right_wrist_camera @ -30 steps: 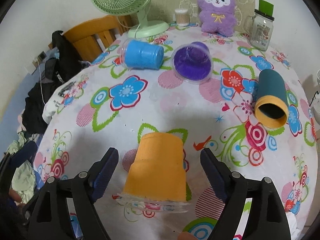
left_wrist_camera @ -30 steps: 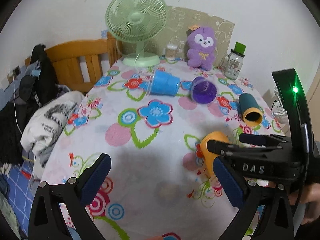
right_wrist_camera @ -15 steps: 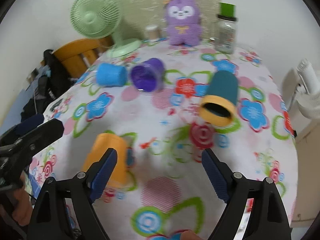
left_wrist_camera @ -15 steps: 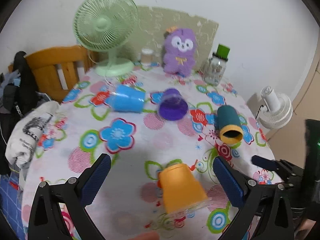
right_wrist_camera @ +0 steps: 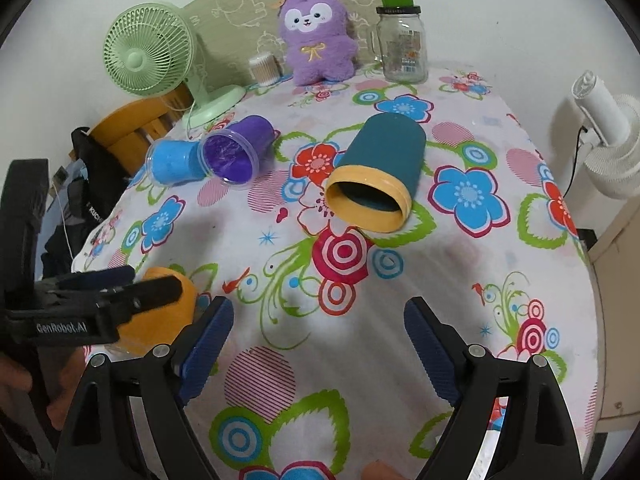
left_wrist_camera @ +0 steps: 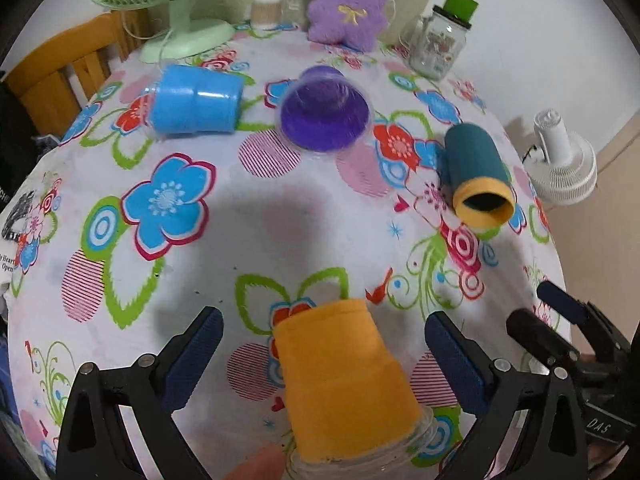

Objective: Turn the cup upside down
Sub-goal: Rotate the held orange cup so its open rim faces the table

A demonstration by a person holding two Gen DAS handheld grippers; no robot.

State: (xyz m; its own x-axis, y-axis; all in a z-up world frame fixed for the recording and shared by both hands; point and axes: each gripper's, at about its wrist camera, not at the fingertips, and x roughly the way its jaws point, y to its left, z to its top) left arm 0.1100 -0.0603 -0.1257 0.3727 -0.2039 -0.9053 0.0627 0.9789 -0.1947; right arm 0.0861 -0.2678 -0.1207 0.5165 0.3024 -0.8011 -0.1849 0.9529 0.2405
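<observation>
An orange cup (left_wrist_camera: 344,376) stands upside down on the flowered tablecloth (left_wrist_camera: 248,232), between the spread fingers of my open left gripper (left_wrist_camera: 320,344), untouched. In the right wrist view the orange cup (right_wrist_camera: 160,320) is at the left, partly behind the left gripper. A teal cup with a yellow rim (right_wrist_camera: 380,172) lies on its side ahead of my open, empty right gripper (right_wrist_camera: 316,332). A purple cup (left_wrist_camera: 324,116) and a blue cup (left_wrist_camera: 196,100) also lie on their sides farther back.
A green desk fan (right_wrist_camera: 148,52), a cotton swab tub (right_wrist_camera: 264,68), a purple plush toy (right_wrist_camera: 316,32) and a glass jar with a green lid (right_wrist_camera: 402,44) line the table's far edge. A wooden chair (left_wrist_camera: 60,68) stands at the left, a white fan (right_wrist_camera: 608,136) at the right.
My left gripper has swung over and closed in on the upturned orange cup. My right gripper has left that cup and moved right, now facing the teal cup.
</observation>
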